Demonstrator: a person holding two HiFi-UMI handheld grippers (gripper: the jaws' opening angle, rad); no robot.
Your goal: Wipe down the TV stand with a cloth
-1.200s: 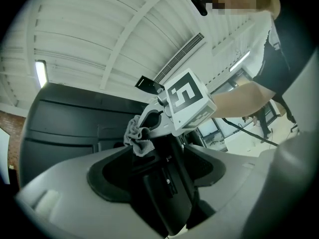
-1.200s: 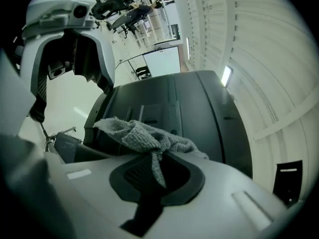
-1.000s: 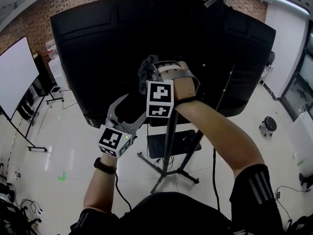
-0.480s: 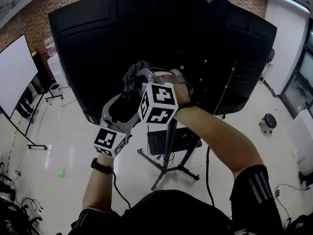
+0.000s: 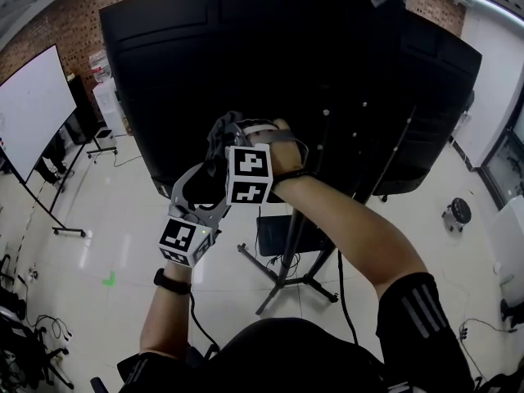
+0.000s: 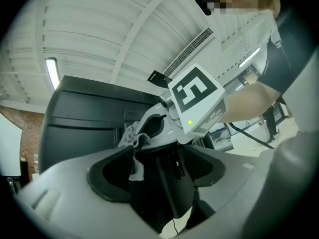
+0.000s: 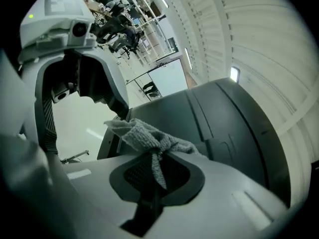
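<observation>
the right gripper (image 5: 233, 136) has its fingers clamped on a grey cloth (image 7: 149, 133), held up at the black back of the tv (image 5: 344, 56), above the stand (image 5: 286, 248). the left gripper (image 5: 199, 178) sits just below it, fingers apart and gripping nothing. since a second ago the cloth has slid left and lower on the panel, and the left gripper has drawn closer to the right.

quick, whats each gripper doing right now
left gripper: open, jaws apart, gripping nothing
right gripper: shut on the cloth
</observation>
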